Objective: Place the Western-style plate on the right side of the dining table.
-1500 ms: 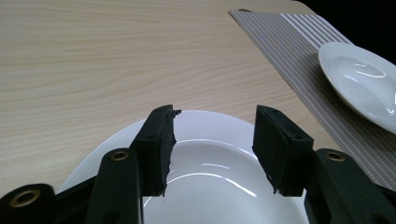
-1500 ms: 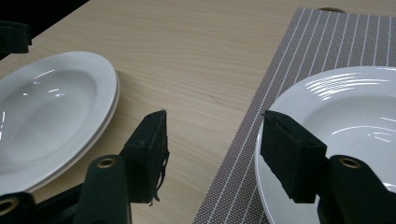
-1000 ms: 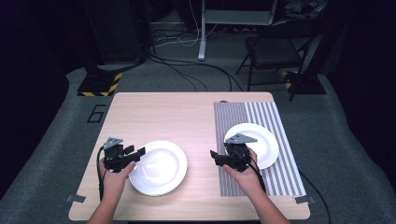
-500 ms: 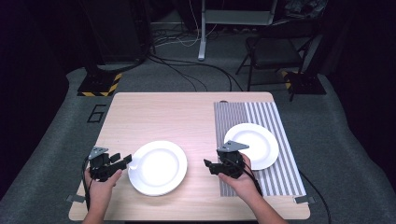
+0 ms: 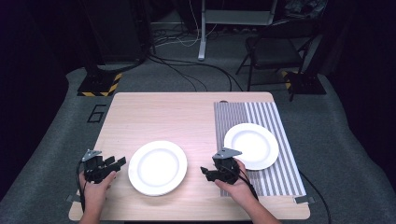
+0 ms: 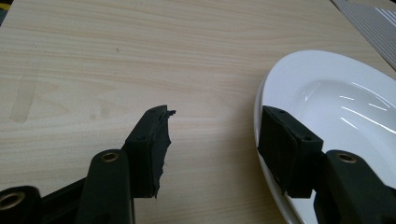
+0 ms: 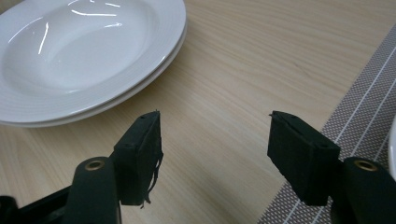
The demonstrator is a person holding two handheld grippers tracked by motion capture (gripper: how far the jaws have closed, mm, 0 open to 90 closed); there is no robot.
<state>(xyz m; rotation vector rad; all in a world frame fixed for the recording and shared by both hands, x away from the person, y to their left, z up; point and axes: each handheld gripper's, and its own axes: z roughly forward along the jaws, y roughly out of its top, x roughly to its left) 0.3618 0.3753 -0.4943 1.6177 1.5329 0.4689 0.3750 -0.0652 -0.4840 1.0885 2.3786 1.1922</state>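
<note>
Three white plates: stack of two (image 5: 157,167), single plate (image 5: 251,145); one striped mat (image 5: 280,121).

A striped mat (image 5: 275,140) covers the table's (image 5: 187,116) right edge, with a dark chair (image 5: 275,51) on the floor beyond the far edge.

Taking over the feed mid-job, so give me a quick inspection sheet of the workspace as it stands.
Surface: wooden table, striped mat on its right part.
Job's things: stacked plates on bare wood, two rims in the right gripper view; single plate on the mat.
Clutter: nothing seen.
Grippers: left gripper open, just left of the stacked plates, one jaw at the rim; right gripper open over bare wood between the stacked plates and the mat, holding nothing.
Cables: one trails from each gripper; more cross the floor behind the table.
Surroundings: dark room, grey carpet, chair and stand bases behind the table.
</note>
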